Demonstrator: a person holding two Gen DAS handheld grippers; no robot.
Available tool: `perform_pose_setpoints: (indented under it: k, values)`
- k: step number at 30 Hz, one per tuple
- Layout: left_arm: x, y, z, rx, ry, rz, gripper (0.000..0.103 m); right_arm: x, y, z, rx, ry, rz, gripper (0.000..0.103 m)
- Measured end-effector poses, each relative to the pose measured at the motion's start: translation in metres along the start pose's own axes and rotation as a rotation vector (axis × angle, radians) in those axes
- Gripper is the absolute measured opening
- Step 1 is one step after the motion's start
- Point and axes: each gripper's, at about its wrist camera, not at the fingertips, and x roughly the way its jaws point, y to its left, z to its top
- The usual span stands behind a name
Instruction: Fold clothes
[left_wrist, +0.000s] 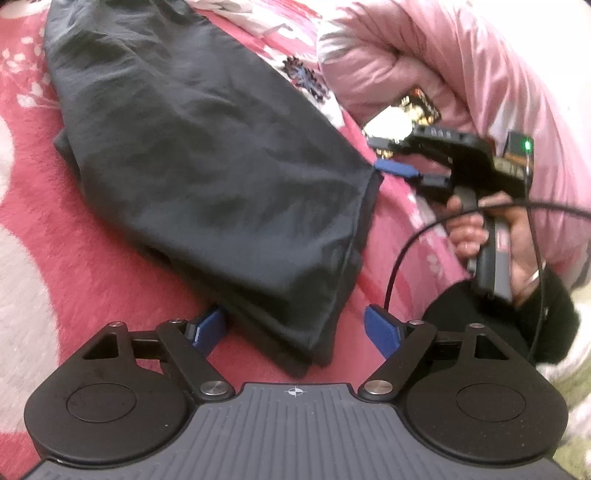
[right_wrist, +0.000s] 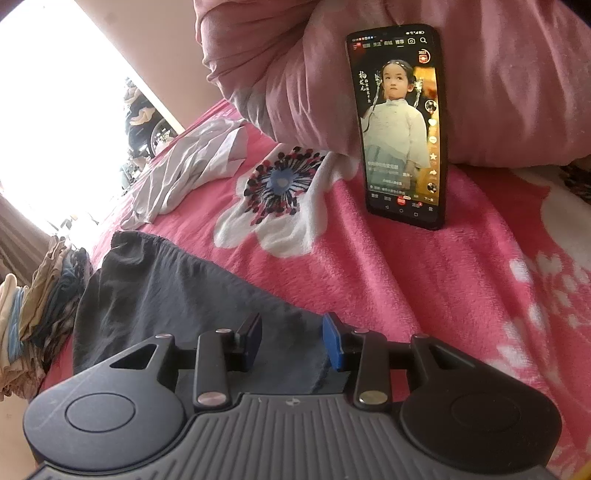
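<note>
the dark trousers (left_wrist: 207, 177) lie lengthwise on the pink floral blanket (left_wrist: 74, 266), seemingly doubled leg over leg, not yet a compact bundle; further folds look due. the left gripper (left_wrist: 295, 328) is spread wide, the hem end between its fingers, unpinched. the right gripper (right_wrist: 291, 341) is parted over the cloth's edge, gripping nothing.

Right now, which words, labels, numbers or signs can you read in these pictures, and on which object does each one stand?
Phone screen: Chinese captions, menu tabs and status bar, all too small or blurred to quote.
Right gripper body: pale embossed marks, unreadable.
Dark garment, pink blanket: no text.
</note>
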Motion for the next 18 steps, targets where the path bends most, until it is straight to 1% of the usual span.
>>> perform_pose_setpoints:
  k: [5, 9, 12, 18]
  values:
    - [0.003, 0.008, 0.002, -0.072, -0.035, -0.039, 0.081, -0.002, -0.002, 0.001, 0.012, -0.003, 0.01, 0.039]
    - [0.003, 0.01, -0.001, -0.101, -0.008, -0.109, 0.081, 0.0, -0.002, 0.003, 0.001, -0.003, 0.016, 0.039]
    - [0.004, 0.012, -0.001, -0.11, -0.006, -0.113, 0.078, 0.003, -0.001, 0.01, -0.03, -0.003, 0.029, 0.039]
    - [0.006, 0.017, 0.004, -0.164, -0.031, -0.115, 0.075, 0.011, 0.001, 0.023, -0.093, -0.004, 0.053, 0.04]
